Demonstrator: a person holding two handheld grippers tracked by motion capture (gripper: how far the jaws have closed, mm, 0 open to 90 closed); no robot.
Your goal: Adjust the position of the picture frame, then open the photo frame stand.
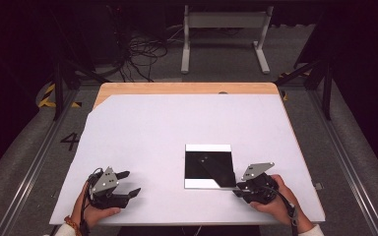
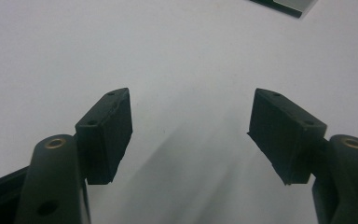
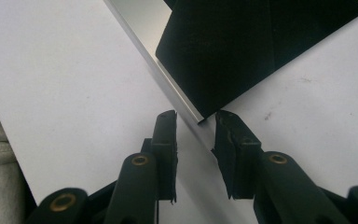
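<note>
a white sheet-covered table with a strip of bare wood along its far edge carries a flat square mirror-like plate, dark and glossy with pale bands along its near and far edges. the plate lies flat on the sheet toward the near right part of the table, well apart from the left gripper and right at the tips of the right gripper

the left gripper, a black two-jaw tool topped by a grey three-cornered plate, sits in the person's left hand near the front left edge of the table, pointing toward the right. in the left gripper view its jaws stand wide apart with nothing but bare white sheet between the black pads; it holds nothing. a corner of the glossy plate peeks in at the top edge of that view, far from the pads

the right gripper, held in the person's right hand, points left at the plate's near right corner. in the right gripper view the jaws are only narrowly parted, and the plate's pointed corner reaches just into the mouth of the gap between the pads. a sliver of space shows on either side of the corner, so the pads do not press on it; the plate rests on the sheet, not gripped

a grey floor with cables and a white metal stand lies beyond the table
</note>
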